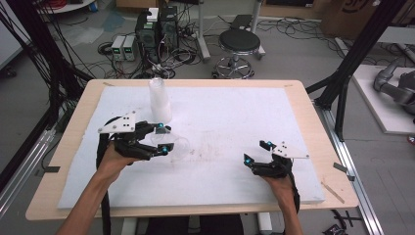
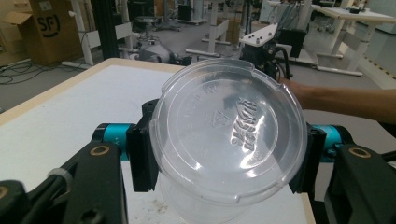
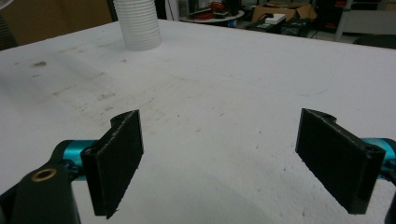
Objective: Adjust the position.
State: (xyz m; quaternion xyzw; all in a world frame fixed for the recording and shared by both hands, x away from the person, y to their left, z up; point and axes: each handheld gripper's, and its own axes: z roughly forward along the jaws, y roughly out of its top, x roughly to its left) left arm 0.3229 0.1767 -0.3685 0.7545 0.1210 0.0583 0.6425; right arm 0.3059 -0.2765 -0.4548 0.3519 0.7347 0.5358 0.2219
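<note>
My left gripper [image 1: 163, 139] is shut on a clear plastic cup [image 1: 176, 145] over the left middle of the white mat [image 1: 230, 112]. In the left gripper view the cup's [image 2: 229, 130] round embossed face is turned to the camera, and both black pads [image 2: 142, 158] of the left gripper [image 2: 226, 161] press on its sides. A tall stack of white cups [image 1: 160, 100] stands upright just beyond it, also seen in the right gripper view as a ribbed stack [image 3: 138, 23]. My right gripper [image 1: 257, 152] rests open near the front right of the mat, nothing between its jaws [image 3: 219, 158].
The mat lies on a wooden table [image 1: 320, 161] with bare wood at its edges. A black stool [image 1: 239, 41], computer boxes [image 1: 156, 29] and cables sit on the floor behind. Black frame posts [image 1: 342, 93] stand to the right. The person's right forearm [image 2: 336, 98] reaches across.
</note>
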